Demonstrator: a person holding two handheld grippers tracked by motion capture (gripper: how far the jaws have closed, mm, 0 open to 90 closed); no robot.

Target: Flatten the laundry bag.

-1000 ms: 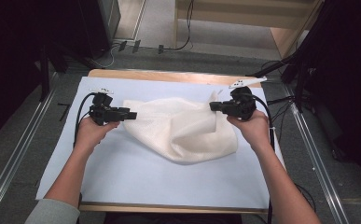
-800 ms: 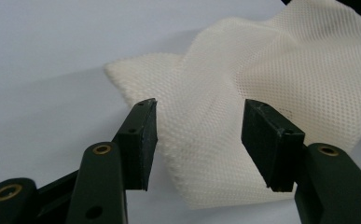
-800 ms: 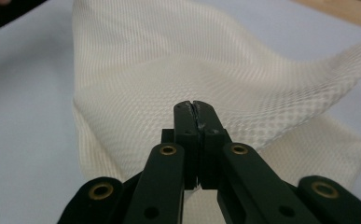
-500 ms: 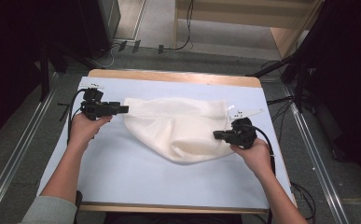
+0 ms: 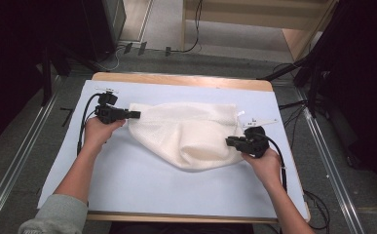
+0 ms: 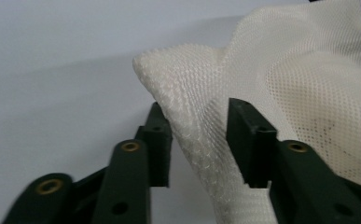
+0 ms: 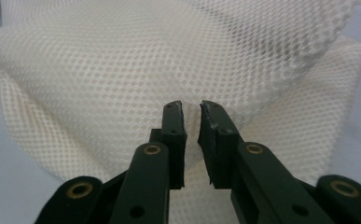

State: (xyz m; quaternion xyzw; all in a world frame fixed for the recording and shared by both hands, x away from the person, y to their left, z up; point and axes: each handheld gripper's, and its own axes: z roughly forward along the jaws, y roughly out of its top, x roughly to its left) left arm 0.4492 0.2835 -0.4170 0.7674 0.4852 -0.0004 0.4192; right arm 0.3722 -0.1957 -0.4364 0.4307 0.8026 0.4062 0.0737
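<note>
While your two hands stay at the two ends of the bag, this is the scene:

Mesh bag: the white mesh bag (image 5: 191, 136) lies crumpled on the pale blue sheet (image 5: 142, 185) in the middle of the table (image 5: 176, 79), between your two grippers.

Left gripper: your left gripper (image 5: 136, 115) is at the bag's left end. Its jaws have just been closing, with a raised fold of the mesh (image 6: 201, 130) between them; gaps remain, so they do not pinch it yet.

Right gripper: your right gripper (image 5: 229, 141) is at the bag's lower right edge. Its jaws have just been opening; a narrow gap shows, and the mesh (image 7: 122, 84) lies beyond the tips, not held.
</note>
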